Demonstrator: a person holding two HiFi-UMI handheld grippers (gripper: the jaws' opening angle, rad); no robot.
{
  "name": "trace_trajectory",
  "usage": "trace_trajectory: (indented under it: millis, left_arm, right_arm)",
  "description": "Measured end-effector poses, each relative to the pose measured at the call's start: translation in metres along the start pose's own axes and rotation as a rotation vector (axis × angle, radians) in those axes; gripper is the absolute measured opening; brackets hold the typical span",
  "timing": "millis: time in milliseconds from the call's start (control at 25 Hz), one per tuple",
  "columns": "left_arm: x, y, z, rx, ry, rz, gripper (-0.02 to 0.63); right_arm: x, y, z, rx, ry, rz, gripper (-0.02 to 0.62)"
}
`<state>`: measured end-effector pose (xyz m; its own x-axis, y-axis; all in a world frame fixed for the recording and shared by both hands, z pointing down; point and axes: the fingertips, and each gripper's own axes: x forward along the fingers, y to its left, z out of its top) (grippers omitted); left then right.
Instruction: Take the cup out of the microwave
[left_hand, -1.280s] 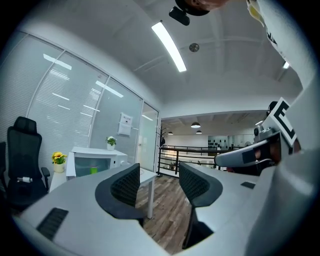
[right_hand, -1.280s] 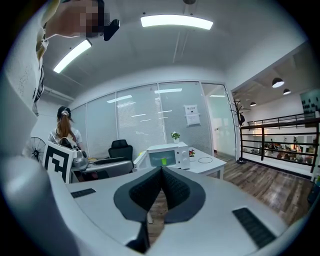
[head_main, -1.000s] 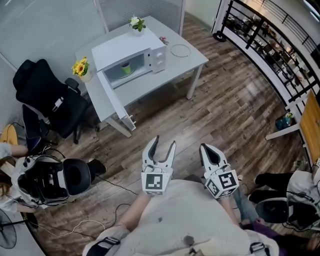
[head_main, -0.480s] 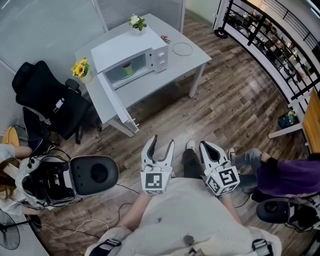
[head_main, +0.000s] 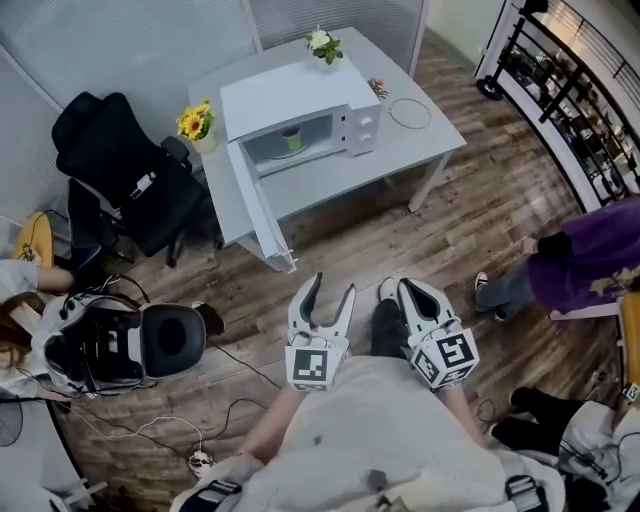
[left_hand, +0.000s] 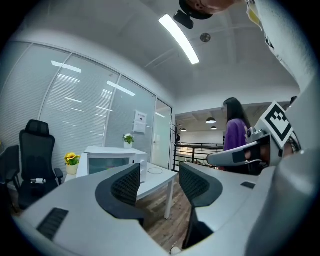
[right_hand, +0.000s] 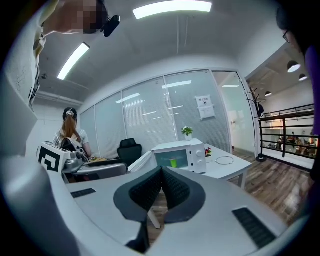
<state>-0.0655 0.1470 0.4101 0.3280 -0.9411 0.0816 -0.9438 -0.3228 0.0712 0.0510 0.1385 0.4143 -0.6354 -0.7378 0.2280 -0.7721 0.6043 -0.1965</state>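
Observation:
A green cup (head_main: 291, 139) stands inside a white microwave (head_main: 300, 100) whose door (head_main: 252, 207) hangs wide open; the cup (right_hand: 173, 162) shows through the opening in the right gripper view too. The microwave (left_hand: 111, 160) sits on a white table (head_main: 400, 150) some way ahead of me. My left gripper (head_main: 320, 292) is held near my body, open, with nothing between its fingers. My right gripper (head_main: 418, 294) is beside it, shut with the pads touching and nothing held.
A black office chair (head_main: 125, 185) stands left of the table. Yellow flowers (head_main: 195, 122) and a white-flowered plant (head_main: 322, 43) sit by the microwave, a ring (head_main: 408, 112) to its right. A person in purple (head_main: 590, 265) is at the right; another chair (head_main: 150, 345) and cables lie at the left.
The table and microwave have shifted right and look nearer in the head view. The person in purple has moved to the right. Both grippers keep their state.

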Motion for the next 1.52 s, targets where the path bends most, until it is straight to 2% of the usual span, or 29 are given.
trace_trajectory:
  millis: [240,440,640,760,920,1160,1520]
  left_arm:
    - [0.051,0.017,-0.004,-0.011,0.024,0.076,0.249]
    - [0.102,0.024,0.009,-0.022,0.003,0.147,0.249]
    - [0.143,0.031,0.011,-0.026,0.052,0.247,0.249]
    - [0.172,0.027,0.016,-0.032,0.053,0.29,0.249]
    - [0.21,0.02,0.006,-0.031,0.041,0.348,0.249]
    - [0.251,0.017,0.017,-0.049,0.032,0.392,0.249]
    - [0.306,0.025,0.006,-0.056,0.033,0.461,0.249]
  right_arm:
    - [0.057,-0.034,0.02,-0.04,0.016,0.101,0.009]
    - [0.09,-0.076,0.04,-0.042,0.025,0.16,0.009]
    - [0.126,-0.118,0.067,-0.038,0.028,0.23,0.008]
    - [0.14,-0.148,0.081,-0.045,0.024,0.258,0.009]
    - [0.159,-0.187,0.081,-0.063,0.012,0.315,0.009]
    - [0.175,-0.225,0.1,-0.075,0.017,0.34,0.009]
    - [0.206,-0.274,0.105,-0.089,0.038,0.375,0.009]
